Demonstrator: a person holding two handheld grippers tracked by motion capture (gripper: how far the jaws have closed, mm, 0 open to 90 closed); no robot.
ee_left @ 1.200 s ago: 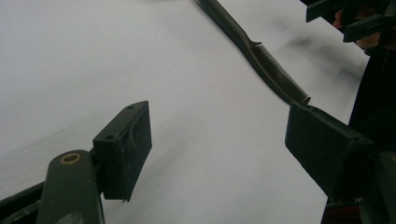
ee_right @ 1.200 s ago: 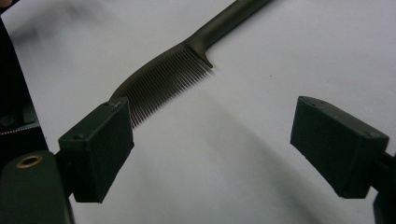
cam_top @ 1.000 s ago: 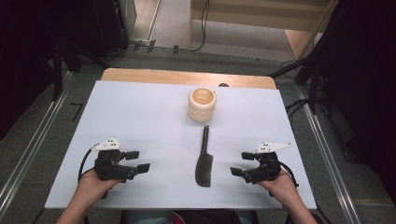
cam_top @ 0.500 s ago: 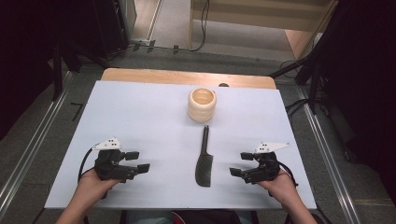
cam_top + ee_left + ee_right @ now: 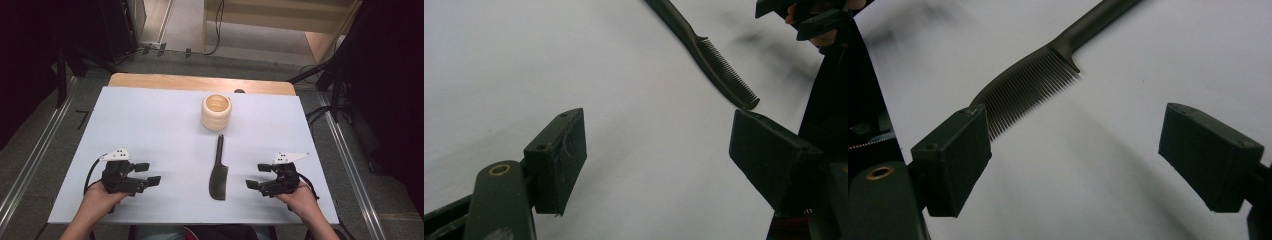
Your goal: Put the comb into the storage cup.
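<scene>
A dark comb [image 5: 218, 170] lies flat on the white table [image 5: 150, 125], handle pointing away, toothed end near the front. Behind it stands a cream ribbed cup [image 5: 216, 112], upright and open at the top. My left gripper [image 5: 149, 173] rests on the table left of the comb, jaws wide apart with nothing between them; in the left gripper view the comb [image 5: 714, 60] lies ahead of the left gripper [image 5: 659, 155] to its right. My right gripper [image 5: 258, 176] sits just right of the comb's toothed end, open and empty. The comb's teeth [image 5: 1033, 87] lie close before the right gripper [image 5: 1073, 160].
A wooden strip [image 5: 200, 82] borders the table's far edge. Metal rails [image 5: 350, 160] run along both sides on the grey floor, with cables [image 5: 320, 112] and dark stands beyond. White surface stretches between cup and left gripper.
</scene>
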